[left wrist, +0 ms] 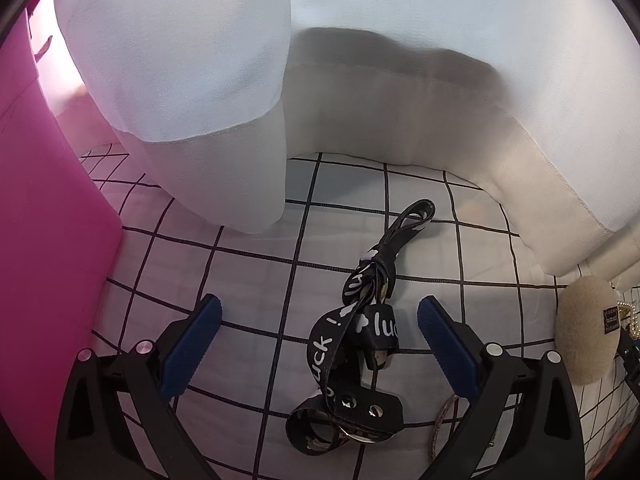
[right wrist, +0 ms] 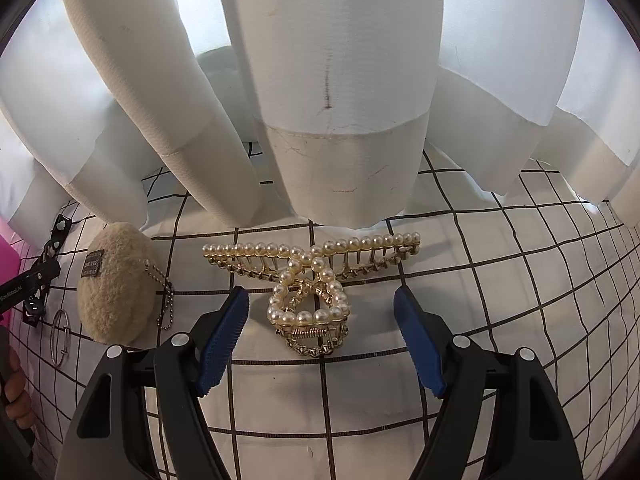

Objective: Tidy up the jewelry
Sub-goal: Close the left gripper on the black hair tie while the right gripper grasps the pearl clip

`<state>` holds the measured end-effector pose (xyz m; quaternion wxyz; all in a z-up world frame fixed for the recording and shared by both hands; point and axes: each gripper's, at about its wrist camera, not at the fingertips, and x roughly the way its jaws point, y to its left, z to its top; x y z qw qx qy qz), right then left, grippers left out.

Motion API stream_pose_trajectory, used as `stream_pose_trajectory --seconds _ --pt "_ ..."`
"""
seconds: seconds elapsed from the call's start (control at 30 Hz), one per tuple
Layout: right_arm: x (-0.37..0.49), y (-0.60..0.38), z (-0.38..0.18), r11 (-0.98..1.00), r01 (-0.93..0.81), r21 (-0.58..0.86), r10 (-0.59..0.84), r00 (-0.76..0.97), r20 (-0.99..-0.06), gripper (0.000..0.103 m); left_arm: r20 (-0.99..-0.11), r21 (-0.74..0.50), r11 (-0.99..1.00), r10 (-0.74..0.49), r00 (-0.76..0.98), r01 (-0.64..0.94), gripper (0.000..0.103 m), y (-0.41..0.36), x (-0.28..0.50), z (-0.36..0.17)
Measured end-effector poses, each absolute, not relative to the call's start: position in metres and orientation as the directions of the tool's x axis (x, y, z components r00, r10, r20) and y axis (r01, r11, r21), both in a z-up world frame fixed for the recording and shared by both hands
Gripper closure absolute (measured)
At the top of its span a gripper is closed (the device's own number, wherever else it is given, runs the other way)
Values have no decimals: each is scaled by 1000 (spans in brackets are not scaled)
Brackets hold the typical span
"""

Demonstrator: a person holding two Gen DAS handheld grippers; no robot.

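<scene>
A black strap point(left wrist: 360, 328) with white "luck" lettering and metal snaps lies on the white grid-patterned cloth point(left wrist: 256, 280). My left gripper point(left wrist: 318, 314) is open, its blue pads on either side of the strap, not touching it. A gold hair claw set with pearls point(right wrist: 310, 284) lies on the cloth in the right wrist view. My right gripper point(right wrist: 322, 306) is open around the claw's near end, apart from it. A fuzzy beige charm point(right wrist: 118, 286) with a ball chain lies left of the claw. It also shows in the left wrist view point(left wrist: 586, 328).
White curtain folds point(right wrist: 340, 100) hang down to the cloth just behind the items, and they also show in the left wrist view point(left wrist: 192, 80). A pink box point(left wrist: 44, 220) stands at the far left. A thin metal ring point(right wrist: 60, 338) lies left of the fuzzy charm.
</scene>
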<state>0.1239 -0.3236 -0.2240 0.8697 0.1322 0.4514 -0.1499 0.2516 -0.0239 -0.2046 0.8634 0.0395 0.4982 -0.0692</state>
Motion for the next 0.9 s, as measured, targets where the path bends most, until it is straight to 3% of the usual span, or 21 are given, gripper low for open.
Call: stream_pose_trajectory --seconds 0.3,0.37,0.5,0.63,0.7,0.9 --pt "125 -308 -232 925 377 46 -180 540 -822 32 -860 25 988 -57 507 153 7 -35 236 -198" --pt "126 -305 -232 926 376 44 -181 542 -821 39 -861 33 987 -52 507 156 9 -41 229 -194" --pt "124 -298 -226 932 360 40 -177 550 -816 68 -859 10 983 -85 505 182 28 -48 221 -188" --pt "123 -291 -225 936 351 40 -172 553 -815 72 -847 6 977 -109 521 215 51 -59 210 -185" --pt "121 -290 -225 937 348 36 -175 555 -814 72 -842 12 973 -113 527 229 91 -64 206 -182" --pt "108 -282 -224 939 341 52 -162 570 -806 72 -829 27 972 -108 549 233 94 -71 194 -173"
